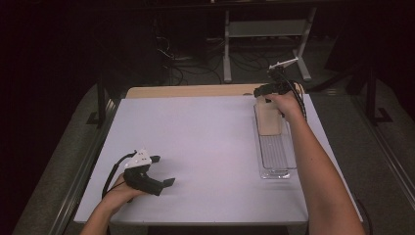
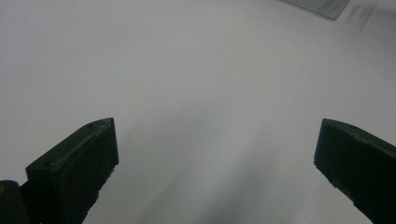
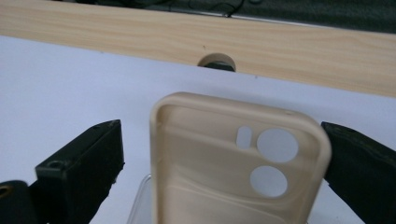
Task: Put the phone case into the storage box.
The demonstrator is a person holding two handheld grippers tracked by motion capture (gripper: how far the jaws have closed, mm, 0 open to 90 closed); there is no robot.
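Beige soft-plastic phone case [image 3: 233, 163] with two round camera holes and a small oblong slot stands between the fingers of the right gripper [image 3: 224, 158], its open inner side facing that gripper's camera. The right finger [image 3: 359, 163] touches the case's edge, while the left finger [image 3: 84, 172] stands apart from it with a gap of white surface between, so the fingers are spread and not clamped on the case. From the high view the case [image 1: 268, 117] sits tilted at the far end of a long clear plastic tray [image 1: 276, 152], which lies lengthwise at the right side of the white bench [image 1: 195, 147]. The right gripper [image 1: 274, 90] hangs over the case's far end, held by the person's right hand [image 1: 288, 104], and its grey three-cornered plate sticks up above it. Beyond the case, a pale wooden strip [image 3: 187, 39] with a round hole runs along the far edge of the bench.

The left gripper [image 1: 164, 170] rests low over the near left part of the bench, well apart from the tray, held by the person's left hand [image 1: 125, 188]. Its two black fingers [image 2: 74, 168] stand wide apart with bare white bench between them; a corner of the clear tray [image 2: 317, 7] shows at the top edge of the left gripper view
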